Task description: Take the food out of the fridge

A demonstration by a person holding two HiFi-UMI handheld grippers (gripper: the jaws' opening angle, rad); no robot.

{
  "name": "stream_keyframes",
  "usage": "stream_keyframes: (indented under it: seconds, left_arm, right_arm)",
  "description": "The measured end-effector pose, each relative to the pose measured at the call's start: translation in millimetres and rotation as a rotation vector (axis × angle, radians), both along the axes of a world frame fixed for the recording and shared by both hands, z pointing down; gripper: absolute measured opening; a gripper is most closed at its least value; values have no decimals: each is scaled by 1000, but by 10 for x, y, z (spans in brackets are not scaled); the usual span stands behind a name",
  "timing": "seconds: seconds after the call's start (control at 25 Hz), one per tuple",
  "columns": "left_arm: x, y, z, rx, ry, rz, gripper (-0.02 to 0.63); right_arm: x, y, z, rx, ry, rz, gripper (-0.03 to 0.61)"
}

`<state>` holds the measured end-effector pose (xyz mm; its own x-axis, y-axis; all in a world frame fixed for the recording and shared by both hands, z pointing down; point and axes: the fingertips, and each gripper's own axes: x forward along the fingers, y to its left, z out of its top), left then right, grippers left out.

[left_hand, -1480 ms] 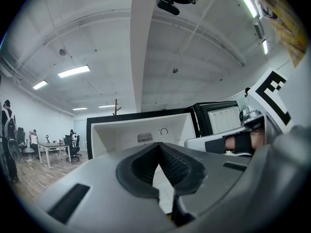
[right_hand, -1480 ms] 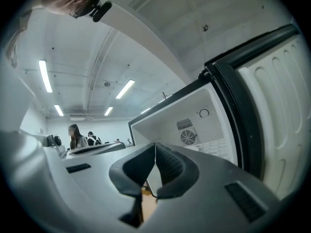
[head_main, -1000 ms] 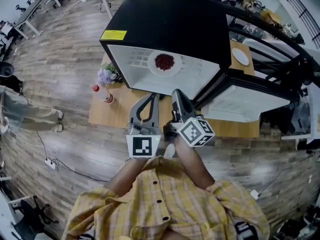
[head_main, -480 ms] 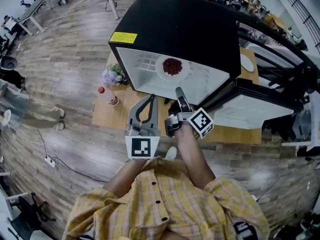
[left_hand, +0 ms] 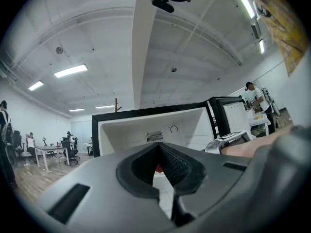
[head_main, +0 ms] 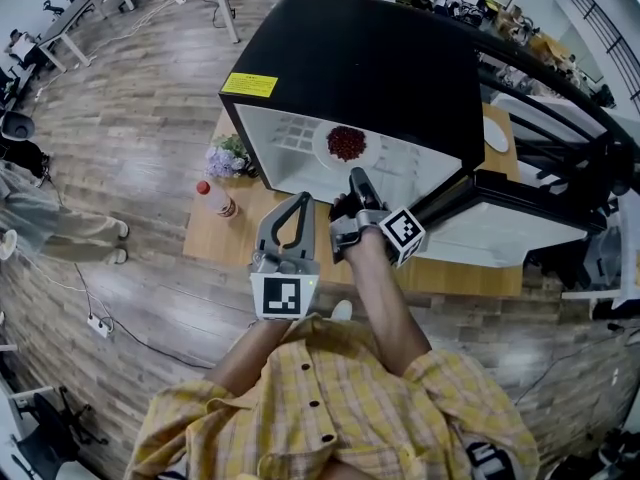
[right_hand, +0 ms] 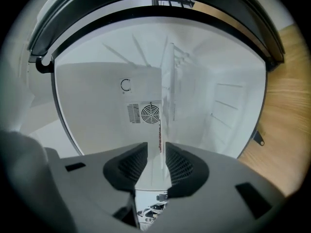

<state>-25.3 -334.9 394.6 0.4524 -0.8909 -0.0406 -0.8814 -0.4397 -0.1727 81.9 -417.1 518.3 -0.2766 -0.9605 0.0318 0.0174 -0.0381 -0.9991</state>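
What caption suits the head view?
Open right gripper at the black fridge, aimed at a plate of red food; shut left gripper held outside.

Red-capped bottle [head_main: 214,200] beside flowers [head_main: 228,155] on wooden table [head_main: 222,244]; wood floor [head_main: 130,118] around.

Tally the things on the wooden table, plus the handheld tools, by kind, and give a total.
Black fridge with white interior: 1
Round white plates: 2 (fridge plate holding red food; second plate on the wooden table)
Clear bottle with red cap: 1
Bunch of pale purple flowers: 1
Grey two-jaw tools: 2 (left tool, right tool)
Total: 7
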Motion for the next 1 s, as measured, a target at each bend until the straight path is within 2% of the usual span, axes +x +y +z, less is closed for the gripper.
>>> stream_keyframes:
  seconds: [0.24,0.52,0.88,1.0]
  left_arm:
    - [24,-29,-12,10,-21,5,8]
    - [26,-58,20,-2,7,-2,8]
    - [-56,-49,65,-34,24,-21,8]
    - [-82,-43,88,-38,16,-27,8]
  right_arm:
    - [26,-86,32,-28,-10,3,106]
    - [-12,-177,145,-71,-44,-1,105]
    - [1,-254,195,-96,-71,4,80]
    - [-16,-262,182,-102,-60,-3,39]
